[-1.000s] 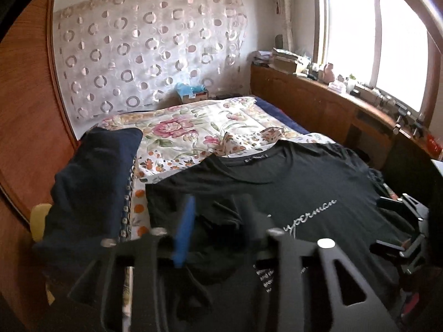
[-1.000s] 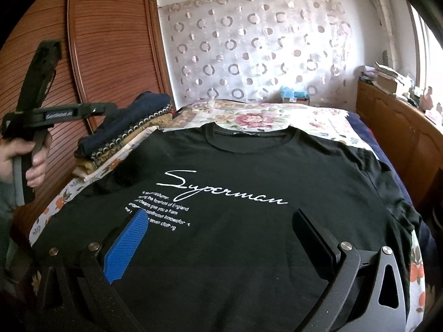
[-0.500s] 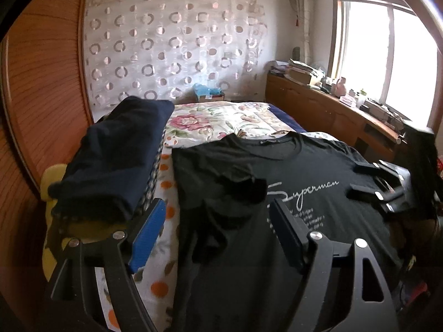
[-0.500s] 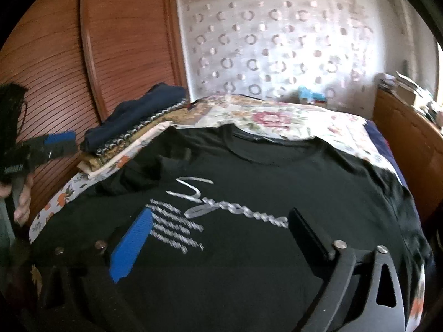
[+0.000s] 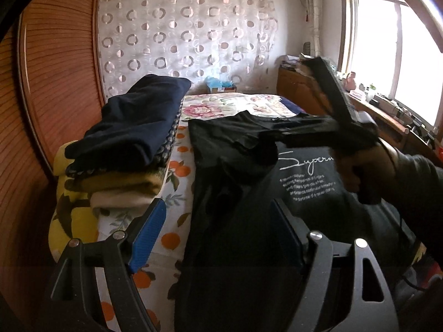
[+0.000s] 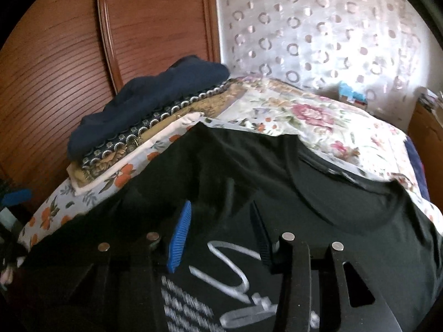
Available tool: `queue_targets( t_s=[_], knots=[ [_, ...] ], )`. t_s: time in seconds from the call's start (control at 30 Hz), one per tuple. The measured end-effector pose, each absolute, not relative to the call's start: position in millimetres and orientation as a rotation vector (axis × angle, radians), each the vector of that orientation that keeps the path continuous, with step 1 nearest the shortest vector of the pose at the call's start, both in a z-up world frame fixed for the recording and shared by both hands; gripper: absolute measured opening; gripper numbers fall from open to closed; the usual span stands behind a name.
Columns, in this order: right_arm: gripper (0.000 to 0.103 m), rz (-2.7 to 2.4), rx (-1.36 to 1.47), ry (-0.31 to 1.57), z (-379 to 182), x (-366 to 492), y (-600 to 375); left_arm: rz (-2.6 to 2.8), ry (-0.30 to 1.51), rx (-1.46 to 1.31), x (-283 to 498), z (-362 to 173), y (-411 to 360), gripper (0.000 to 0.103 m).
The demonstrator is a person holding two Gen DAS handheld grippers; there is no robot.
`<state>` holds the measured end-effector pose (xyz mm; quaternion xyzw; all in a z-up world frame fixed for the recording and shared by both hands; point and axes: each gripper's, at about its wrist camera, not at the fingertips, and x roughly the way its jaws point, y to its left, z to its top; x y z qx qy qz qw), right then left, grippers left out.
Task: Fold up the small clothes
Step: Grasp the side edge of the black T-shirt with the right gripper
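Left wrist view. Left gripper (image 5: 218, 235) spread wide, nothing between the blue ribbed pads, held above the near left edge of the black cotton T-shirt with white script print (image 5: 249, 193). Shirt spread on the floral-print bedspread (image 5: 177, 171), running straight ahead from the fingers, collar at the far end, long axis along the view direction. Left sleeve already turned inward onto the chest, bunched just ahead of the pads. Stack of folded clothes topped by a navy garment (image 5: 133, 135) ahead-left, beside the shirt, apart from it. Right gripper seen ahead-right, blurred, reaching across toward the bunched sleeve.

Right wrist view. Right gripper (image 6: 218, 238) narrowed but not closed, a gap visible between the pads, low over the shirt chest just beyond the script. Contact with cloth not resolvable. Folded sleeve region directly ahead; right gripper judged the nearer one to it.

Hidden: shirt hem below both frames; right sleeve not seen; motion blur over print and collar.
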<state>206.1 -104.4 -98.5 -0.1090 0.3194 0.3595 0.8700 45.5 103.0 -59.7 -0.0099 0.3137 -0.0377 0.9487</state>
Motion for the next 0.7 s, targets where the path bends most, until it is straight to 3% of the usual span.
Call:
queue_targets(
  t_s=[0.27, 0.37, 0.43, 0.47, 0.7],
  knots=[
    [0.040, 0.740, -0.346, 0.794, -111.2, 235.2, -81.2, -0.063, 0.627, -0.021, 35.4, -63.7, 103.9, 0.078],
    [0.032, 0.714, -0.373, 0.802, -109.1, 238.6, -82.1, -0.068, 0.628, -0.023, 34.1, -65.6, 101.8, 0.078],
    [0.013, 0.709, -0.385, 0.790, -108.8, 236.1, -87.7, -0.070, 0.631, -0.027, 34.5, -66.6, 100.5, 0.078],
    [0.010, 0.692, -0.393, 0.779, -108.0, 233.9, -91.4, -0.069, 0.632, -0.029, 35.0, -67.1, 100.0, 0.078],
    [0.008, 0.568, -0.304, 0.681, -97.0, 213.9, -148.4, -0.073, 0.641, -0.042, 39.1, -72.3, 94.6, 0.078]
  ],
)
